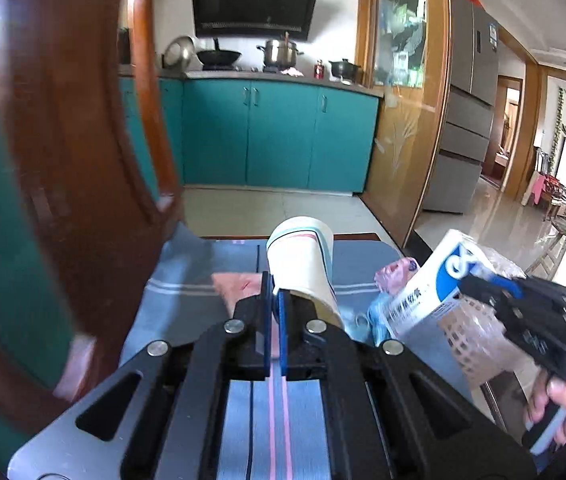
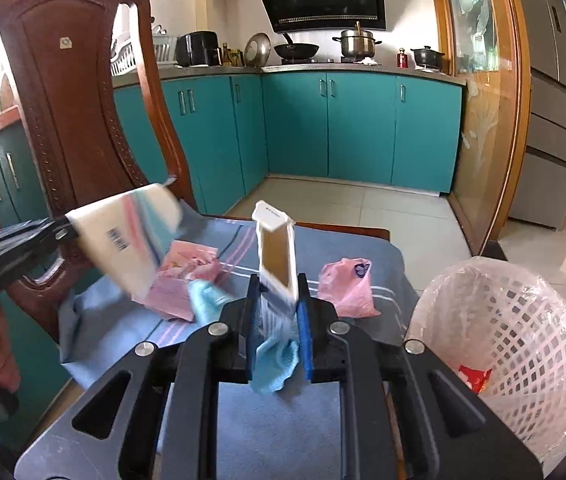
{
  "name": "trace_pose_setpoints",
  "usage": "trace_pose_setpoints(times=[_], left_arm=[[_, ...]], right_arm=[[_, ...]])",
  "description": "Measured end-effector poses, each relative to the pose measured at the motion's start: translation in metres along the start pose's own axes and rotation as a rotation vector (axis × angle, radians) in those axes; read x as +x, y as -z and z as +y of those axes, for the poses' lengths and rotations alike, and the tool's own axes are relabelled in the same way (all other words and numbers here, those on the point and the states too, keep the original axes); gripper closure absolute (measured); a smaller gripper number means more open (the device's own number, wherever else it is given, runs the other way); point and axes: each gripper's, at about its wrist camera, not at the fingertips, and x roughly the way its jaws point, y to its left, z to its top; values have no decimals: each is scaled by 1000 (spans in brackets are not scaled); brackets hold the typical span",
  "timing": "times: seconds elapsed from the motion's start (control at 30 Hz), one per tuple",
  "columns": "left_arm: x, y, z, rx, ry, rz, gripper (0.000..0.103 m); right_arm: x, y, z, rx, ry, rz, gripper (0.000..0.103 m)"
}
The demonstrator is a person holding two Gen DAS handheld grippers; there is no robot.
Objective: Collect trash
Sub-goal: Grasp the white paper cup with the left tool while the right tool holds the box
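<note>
Both grippers grip trash: left [image 1: 275, 294] a paper cup [image 1: 303, 260], right [image 2: 279, 300] a carton [image 2: 277, 252].

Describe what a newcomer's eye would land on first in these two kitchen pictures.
The left tool is clamped on the rim of a striped paper cup, raised above the blue-covered table. The right tool grips a white carton upright at centre. A white lattice waste basket with a clear liner waits at the table's right.
</note>
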Motion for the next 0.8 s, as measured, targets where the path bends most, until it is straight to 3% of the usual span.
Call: trace_pose_setpoints(times=[0.13,0.8], left_arm=[[-21,14,0,-3,-8,2,99],[-12,24,3,-16,22,28,99]], right_arm=[[-10,3,8,-19,-19,-9,85],[-42,10,13,1,-74,-128,85]])
